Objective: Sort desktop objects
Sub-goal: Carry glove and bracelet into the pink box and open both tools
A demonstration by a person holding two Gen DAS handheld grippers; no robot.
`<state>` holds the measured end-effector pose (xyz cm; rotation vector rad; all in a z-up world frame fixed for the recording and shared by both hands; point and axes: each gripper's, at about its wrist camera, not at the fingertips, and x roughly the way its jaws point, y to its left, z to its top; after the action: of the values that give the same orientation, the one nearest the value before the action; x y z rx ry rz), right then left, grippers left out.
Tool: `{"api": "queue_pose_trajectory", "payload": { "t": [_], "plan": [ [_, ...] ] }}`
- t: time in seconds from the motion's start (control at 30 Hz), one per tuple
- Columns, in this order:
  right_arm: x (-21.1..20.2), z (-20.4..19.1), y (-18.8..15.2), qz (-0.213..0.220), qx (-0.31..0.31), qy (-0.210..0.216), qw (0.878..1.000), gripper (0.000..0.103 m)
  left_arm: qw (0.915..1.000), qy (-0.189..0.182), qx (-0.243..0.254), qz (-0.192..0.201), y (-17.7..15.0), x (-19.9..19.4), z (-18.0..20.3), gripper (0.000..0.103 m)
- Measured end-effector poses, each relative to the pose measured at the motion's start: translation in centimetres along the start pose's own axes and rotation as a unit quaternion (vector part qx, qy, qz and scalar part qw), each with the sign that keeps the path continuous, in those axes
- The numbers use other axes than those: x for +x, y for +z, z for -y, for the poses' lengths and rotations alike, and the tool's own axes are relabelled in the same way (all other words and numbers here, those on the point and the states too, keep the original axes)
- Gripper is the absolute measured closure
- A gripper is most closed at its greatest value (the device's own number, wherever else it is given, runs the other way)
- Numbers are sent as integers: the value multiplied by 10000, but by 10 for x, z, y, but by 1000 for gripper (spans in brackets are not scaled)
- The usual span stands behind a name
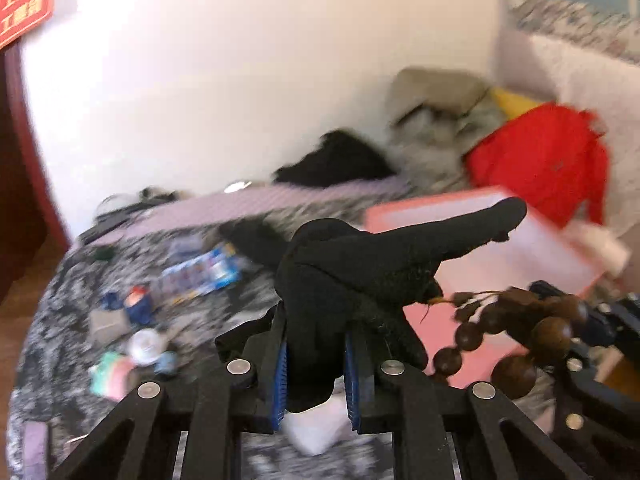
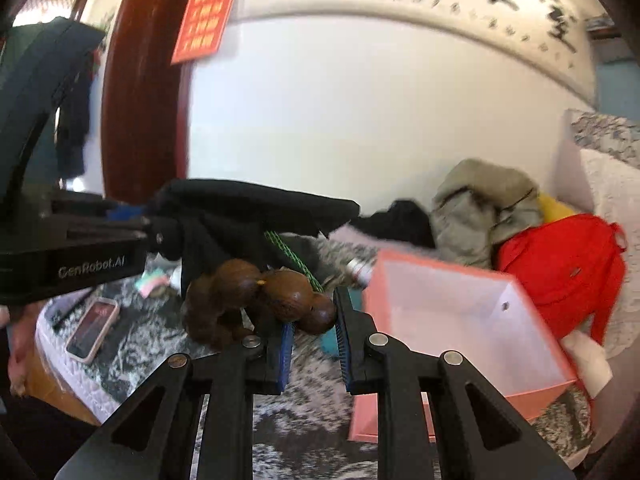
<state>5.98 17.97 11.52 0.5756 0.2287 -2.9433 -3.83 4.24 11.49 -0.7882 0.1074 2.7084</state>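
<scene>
My left gripper is shut on a black glove, held up above the grey patterned surface; a glove finger points right over the pink box. The glove also shows in the right wrist view, with the left gripper's body at left. My right gripper is shut on a string of brown wooden beads, which bunch at its left finger. The beads also show in the left wrist view. The open pink box lies just right of the right gripper.
Small toys and a blue packet lie on the patterned cover. A phone lies at left. A red backpack, grey and black clothes pile against the white wall. A purple mat lies farther back.
</scene>
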Motion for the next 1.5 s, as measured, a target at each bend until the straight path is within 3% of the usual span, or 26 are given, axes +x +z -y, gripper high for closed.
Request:
{"api": "queue_pose_trajectory", "payload": {
  "t": [0.13,0.23,0.4,0.43,0.47,0.5,0.53,0.57,0.63,0.7,0.73,0.77,0.83,0.9,0.93,0.97,1.07,1.27,1.37,1.5],
  "plan": [
    [-23,43,10,282,346,-583,9973,83,9988,-449,80,191,20,7,38,85],
    [-27,87,13,297,692,-1180,9902,83,9960,-891,61,23,31,43,69,85],
    [11,160,8,-321,1185,-1833,9754,83,9889,-1450,-51,-327,42,112,114,82],
    [23,171,6,-554,1249,-1825,9737,83,9868,-1563,-126,-412,42,127,120,75],
    [38,181,2,-840,1313,-1785,9715,82,9842,-1662,-197,-584,40,144,124,58],
    [60,191,-4,-1262,1376,-1661,9683,82,9809,-1754,-266,-798,37,162,127,49],
    [81,198,-11,-1645,1450,-1553,9632,76,9784,-1761,-352,-1027,32,176,127,38],
    [99,202,-22,-1973,1557,-1522,9559,60,9759,-1726,-446,-1263,26,189,126,36],
    [118,207,-41,-2443,1586,-1646,9424,45,9717,-1625,-748,-1541,18,199,112,36],
    [112,202,-49,-2442,1426,-1849,9412,42,9723,-1492,-930,-1539,13,191,91,32],
    [107,201,-48,-2347,1403,-1906,9428,33,9730,-1422,-1006,-1514,10,186,80,27],
    [100,199,-46,-2223,1386,-1982,9445,25,9746,-1284,-1086,-1477,8,178,66,25],
    [79,189,-35,-1814,1379,-2147,9497,22,9762,-986,-1258,-1469,1,164,38,25],
    [56,176,-22,-1346,1392,-1991,9607,19,9769,-599,-1416,-1484,-9,147,7,25],
    [50,168,-15,-1142,1401,-1803,9669,12,9771,-455,-1460,-1481,-13,140,-5,25],
    [46,156,-7,-936,1397,-1539,9737,6,9769,-285,-1516,-1482,-21,129,-20,25],
    [42,115,6,-581,1335,-778,9863,2,9735,46,-1653,-1579,-52,110,-53,24],
    [79,37,8,-1001,1315,506,9849,2,9613,324,-1975,-1896,-111,92,-82,24],
    [93,10,3,-1161,1236,727,9828,2,9598,389,-2059,-1867,-131,89,-84,24],
    [116,-14,-5,-1432,1233,837,9784,2,9628,196,-1997,-1809,-141,113,-67,24]
  ]
}}
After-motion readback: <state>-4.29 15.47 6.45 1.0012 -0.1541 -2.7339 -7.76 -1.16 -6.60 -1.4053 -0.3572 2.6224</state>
